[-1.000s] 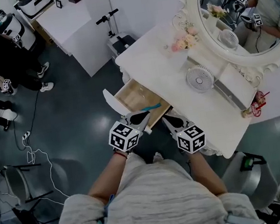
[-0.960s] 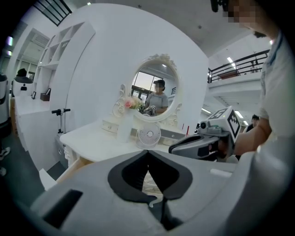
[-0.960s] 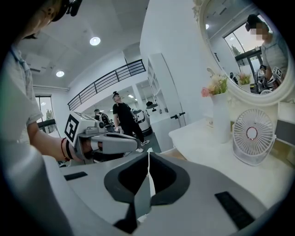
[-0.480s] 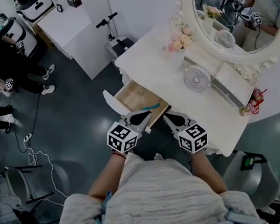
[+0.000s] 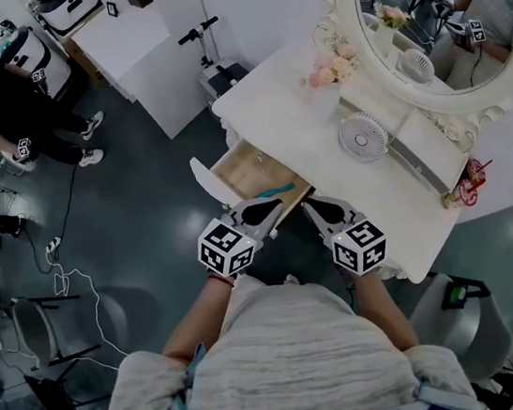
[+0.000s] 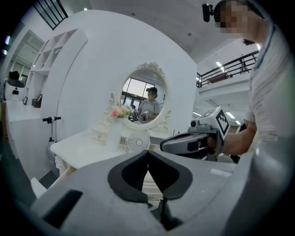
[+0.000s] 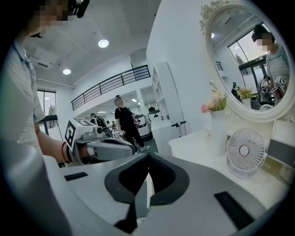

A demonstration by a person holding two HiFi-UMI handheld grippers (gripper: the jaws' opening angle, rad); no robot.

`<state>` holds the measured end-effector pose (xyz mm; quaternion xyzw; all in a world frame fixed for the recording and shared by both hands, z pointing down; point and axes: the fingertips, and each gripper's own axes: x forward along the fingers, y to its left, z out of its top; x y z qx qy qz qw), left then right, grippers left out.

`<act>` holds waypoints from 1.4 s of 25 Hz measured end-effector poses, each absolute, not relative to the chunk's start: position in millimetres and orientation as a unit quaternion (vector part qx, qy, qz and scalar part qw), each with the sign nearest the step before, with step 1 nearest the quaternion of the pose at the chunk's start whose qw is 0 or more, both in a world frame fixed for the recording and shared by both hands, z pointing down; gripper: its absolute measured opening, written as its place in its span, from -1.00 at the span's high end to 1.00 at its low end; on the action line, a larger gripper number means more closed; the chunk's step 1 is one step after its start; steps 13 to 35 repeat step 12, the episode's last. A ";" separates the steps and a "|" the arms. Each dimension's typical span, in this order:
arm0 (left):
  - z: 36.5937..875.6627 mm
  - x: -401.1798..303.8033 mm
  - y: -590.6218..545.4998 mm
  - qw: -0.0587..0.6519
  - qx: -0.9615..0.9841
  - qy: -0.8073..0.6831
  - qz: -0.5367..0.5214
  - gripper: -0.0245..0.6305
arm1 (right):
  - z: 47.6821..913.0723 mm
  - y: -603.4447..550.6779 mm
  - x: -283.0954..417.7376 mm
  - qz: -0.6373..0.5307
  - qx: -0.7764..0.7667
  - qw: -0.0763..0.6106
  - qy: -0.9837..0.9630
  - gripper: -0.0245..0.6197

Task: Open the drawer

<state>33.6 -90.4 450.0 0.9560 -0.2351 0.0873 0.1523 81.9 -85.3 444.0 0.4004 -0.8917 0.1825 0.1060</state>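
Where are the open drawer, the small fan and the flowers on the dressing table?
open drawer [image 5: 244, 171], head view, bare wooden bottom.
small fan [image 5: 364, 137], head view, centre of its grille.
flowers [image 5: 330, 69], head view, pink blossoms.

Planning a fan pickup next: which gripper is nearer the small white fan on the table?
Right. The right gripper is just off the table edge, in front of the fan; the left gripper is farther away, beside the open drawer.
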 end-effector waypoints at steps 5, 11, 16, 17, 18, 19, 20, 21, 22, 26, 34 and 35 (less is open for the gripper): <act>448.4 33.6 -89.6 0.150 0.956 -0.235 0.086 0.88 | 444.0 -84.3 79.3 0.183 0.395 0.105 -0.894 0.90; 448.8 32.8 -90.0 0.152 0.956 -0.236 0.085 0.88 | 444.3 -84.4 77.7 0.183 0.392 0.106 -0.895 0.90; 449.0 32.7 -89.9 0.153 0.956 -0.236 0.086 0.88 | 444.2 -84.4 77.6 0.183 0.392 0.106 -0.895 0.90; 449.0 32.7 -89.9 0.153 0.956 -0.236 0.086 0.88 | 444.2 -84.4 77.6 0.183 0.392 0.106 -0.895 0.90; 449.0 32.7 -89.9 0.153 0.956 -0.236 0.086 0.88 | 444.2 -84.4 77.6 0.183 0.392 0.106 -0.895 0.90; 449.0 32.7 -89.9 0.153 0.956 -0.236 0.086 0.88 | 444.2 -84.4 77.6 0.183 0.392 0.106 -0.895 0.90; 449.0 32.7 -89.9 0.153 0.956 -0.236 0.086 0.88 | 444.2 -84.4 77.6 0.183 0.392 0.106 -0.895 0.90; 449.0 32.7 -89.9 0.153 0.956 -0.236 0.086 0.88 | 444.2 -84.4 77.6 0.183 0.392 0.106 -0.895 0.90; 449.0 32.7 -89.9 0.153 0.956 -0.236 0.086 0.88 | 444.2 -84.4 77.6 0.183 0.392 0.106 -0.895 0.90; 449.0 32.7 -89.9 0.153 0.956 -0.236 0.086 0.88 | 444.2 -84.4 77.6 0.183 0.392 0.106 -0.895 0.90; 449.0 32.7 -89.9 0.153 0.956 -0.236 0.086 0.88 | 444.2 -84.4 77.6 0.183 0.392 0.106 -0.895 0.90; 449.0 32.7 -89.9 0.153 0.956 -0.236 0.086 0.88 | 444.2 -84.4 77.6 0.183 0.392 0.106 -0.895 0.90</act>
